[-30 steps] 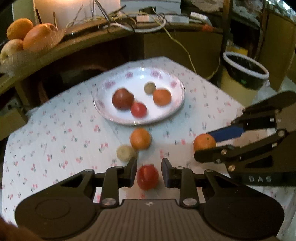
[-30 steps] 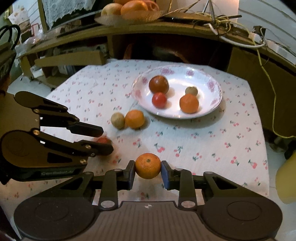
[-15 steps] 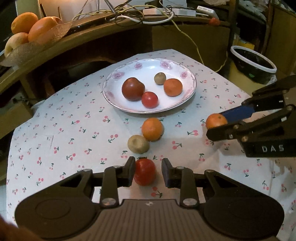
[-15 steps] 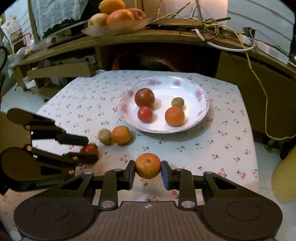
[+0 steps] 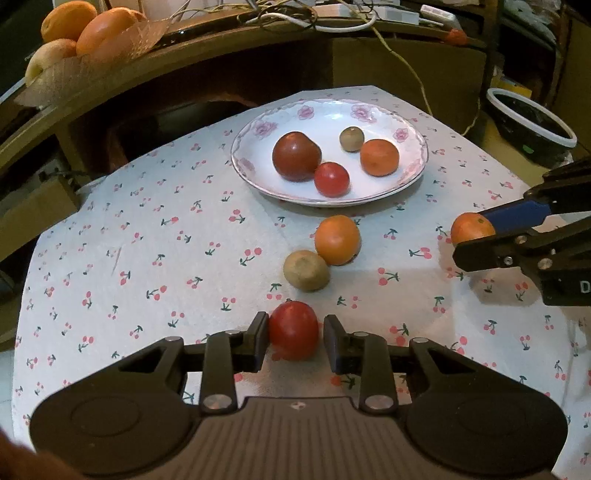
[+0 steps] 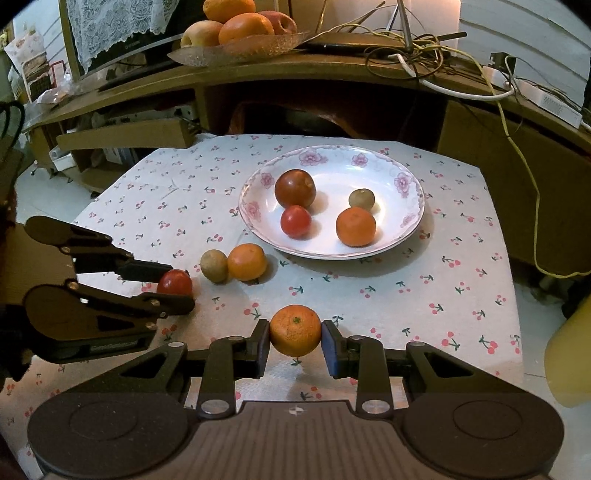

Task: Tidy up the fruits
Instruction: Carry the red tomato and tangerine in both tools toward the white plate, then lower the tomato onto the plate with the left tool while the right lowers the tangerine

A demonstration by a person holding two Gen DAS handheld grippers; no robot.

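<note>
My left gripper [image 5: 294, 341] is shut on a red tomato [image 5: 293, 329], held above the cloth; it also shows in the right wrist view [image 6: 175, 283]. My right gripper [image 6: 295, 341] is shut on an orange [image 6: 295, 329], seen from the left wrist view [image 5: 471, 228] at the right. A white flowered plate [image 5: 410, 122] holds a dark red apple [image 5: 296, 156], a small tomato [image 5: 331, 178], a mandarin [image 5: 379, 157] and a small brown fruit [image 5: 351, 139]. Another orange [image 5: 337, 240] and a brown kiwi-like fruit [image 5: 306, 270] lie touching on the cloth in front of the plate.
The table [image 5: 147, 221] has a white cherry-print cloth. Behind it a wooden shelf [image 6: 258, 70] carries a glass dish of oranges and apples [image 6: 236, 27] and cables [image 6: 424, 44]. A dark bin with a white rim [image 5: 532, 127] stands to the right.
Both grippers have lifted and drawn back from the plate with their fruit. The fruits on the cloth and plate have not moved.
</note>
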